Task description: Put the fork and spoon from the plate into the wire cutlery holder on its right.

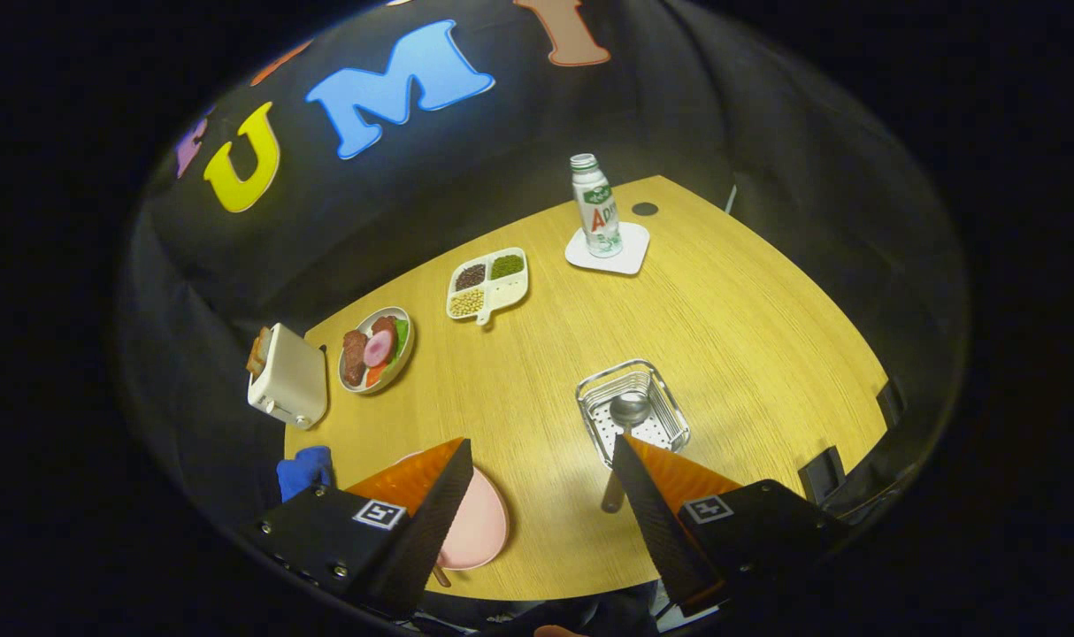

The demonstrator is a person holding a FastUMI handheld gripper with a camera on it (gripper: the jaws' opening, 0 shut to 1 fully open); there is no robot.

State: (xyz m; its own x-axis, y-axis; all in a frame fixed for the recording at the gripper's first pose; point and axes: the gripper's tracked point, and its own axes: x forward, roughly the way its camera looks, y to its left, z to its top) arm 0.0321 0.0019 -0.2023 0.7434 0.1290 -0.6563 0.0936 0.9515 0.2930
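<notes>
My gripper (541, 442) is open, its fingers spread wide above the near part of the wooden table (767, 354). The wire cutlery holder (670, 402) stands just ahead of the right finger. A metal spoon (630, 410) lies with its bowl inside the holder, and its handle leans out over the near rim beside the right finger. The pink plate (482, 526) sits by the left finger, which hides part of it. A thin brown handle end (441, 576) pokes out at the plate's near edge; the rest of that piece is hidden.
Beyond the fingers are a plate of food (376, 348), a white toaster (287, 379) holding toast, a compartment dish (488, 283) of beans and a bottle (594, 205) on a white coaster (630, 252). A blue object (305, 469) lies at the table's left edge.
</notes>
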